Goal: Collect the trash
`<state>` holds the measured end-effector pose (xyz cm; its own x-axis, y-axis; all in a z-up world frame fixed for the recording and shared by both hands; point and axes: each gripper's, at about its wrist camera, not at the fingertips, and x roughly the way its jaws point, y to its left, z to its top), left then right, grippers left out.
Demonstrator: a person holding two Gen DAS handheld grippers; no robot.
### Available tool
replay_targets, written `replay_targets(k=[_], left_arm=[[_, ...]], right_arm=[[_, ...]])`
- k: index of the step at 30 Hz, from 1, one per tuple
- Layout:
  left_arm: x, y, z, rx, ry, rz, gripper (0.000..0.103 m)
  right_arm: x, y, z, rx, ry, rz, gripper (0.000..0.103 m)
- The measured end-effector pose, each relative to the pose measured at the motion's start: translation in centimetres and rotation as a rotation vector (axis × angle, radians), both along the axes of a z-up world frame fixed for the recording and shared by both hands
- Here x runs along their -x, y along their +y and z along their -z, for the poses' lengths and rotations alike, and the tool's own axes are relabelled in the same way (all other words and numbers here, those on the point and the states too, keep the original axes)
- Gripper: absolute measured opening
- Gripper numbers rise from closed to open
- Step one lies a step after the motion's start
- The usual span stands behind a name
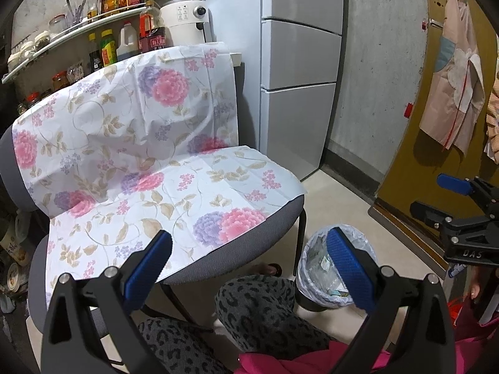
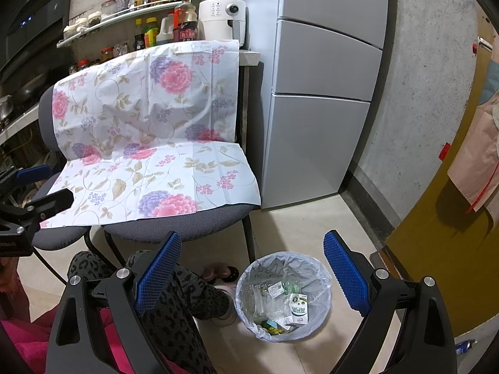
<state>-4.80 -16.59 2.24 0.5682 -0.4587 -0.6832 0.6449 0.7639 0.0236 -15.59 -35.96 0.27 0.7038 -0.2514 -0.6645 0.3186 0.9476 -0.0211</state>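
Two blue pads of the left hand-held gripper [image 1: 249, 268] stand wide apart, released, holding nothing, above a flowered cloth [image 1: 149, 162] on a chair. At four o'clock sits the lined trash bin [image 1: 315, 249].

From the right wrist, the right hand-held gripper [image 2: 252, 277] is likewise released and empty; the bin [image 2: 321, 277], at six o'clock on the floor, holds a small carton [image 2: 297, 308] and wrappers.

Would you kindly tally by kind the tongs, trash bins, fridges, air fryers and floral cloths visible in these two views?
Tongs: 2 (left tongs and right tongs, both open and empty)
Trash bin: 1
Fridge: 1
Air fryer: 1
Floral cloth: 1
Total: 6
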Motion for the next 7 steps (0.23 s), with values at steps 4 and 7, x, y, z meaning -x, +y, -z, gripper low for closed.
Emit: replay_targets(k=[4,7], left_arm=[[-0.7,0.1,0.6,-0.011,0.035,-0.021,0.096],[-2.2,0.8,2.0,-0.016,0.073,-0.05,0.096]], right_arm=[[-0.5,0.6,0.7,-0.01,0.009,-0.014,0.092],[-1.7,1.0,1.8,-0.022,0.035,-0.032,0.092]])
